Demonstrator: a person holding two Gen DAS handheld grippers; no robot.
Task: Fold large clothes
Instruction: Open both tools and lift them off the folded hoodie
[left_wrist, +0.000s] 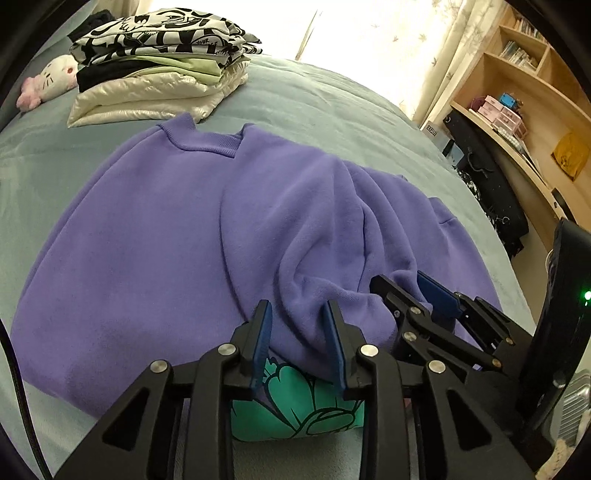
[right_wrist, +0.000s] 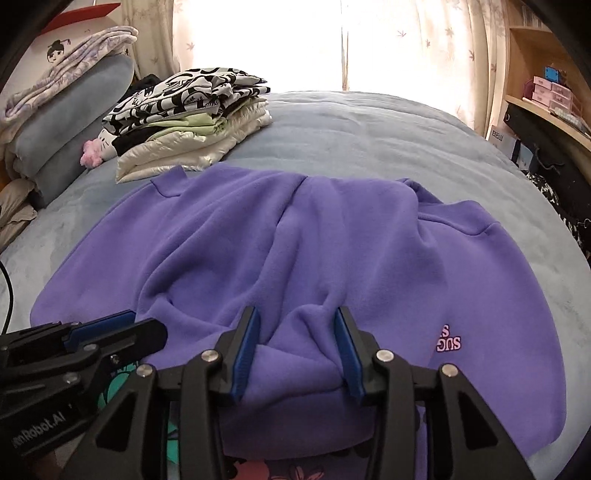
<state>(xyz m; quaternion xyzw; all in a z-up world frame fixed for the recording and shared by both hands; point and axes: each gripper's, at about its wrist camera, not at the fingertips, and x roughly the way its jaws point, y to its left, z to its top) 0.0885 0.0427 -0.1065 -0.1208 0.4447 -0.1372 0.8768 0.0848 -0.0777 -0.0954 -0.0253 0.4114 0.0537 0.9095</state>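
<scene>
Left gripper (left_wrist: 299, 345): on the left of the pair; our jaws stand narrowly parted around a raised ridge of the purple sweatshirt (left_wrist: 192, 236). We cannot tell whether the pads press on it.
Sweatshirt, lie: spread on the grey-blue bed cover (left_wrist: 325, 99), its long axis running away from us, collar far, hem edge at our fingertips. A green print (left_wrist: 295, 402) shows beneath the lifted edge.
Key relation: both grippers sit side by side at the near edge, so we judge the fold must carry that edge forward toward the collar.
Right gripper (right_wrist: 295, 352): a little wider, a thick roll of cloth filling the gap between its blue pads (right_wrist: 245, 354).
Beyond: folded stack (right_wrist: 192, 122) past the collar, far left.
</scene>
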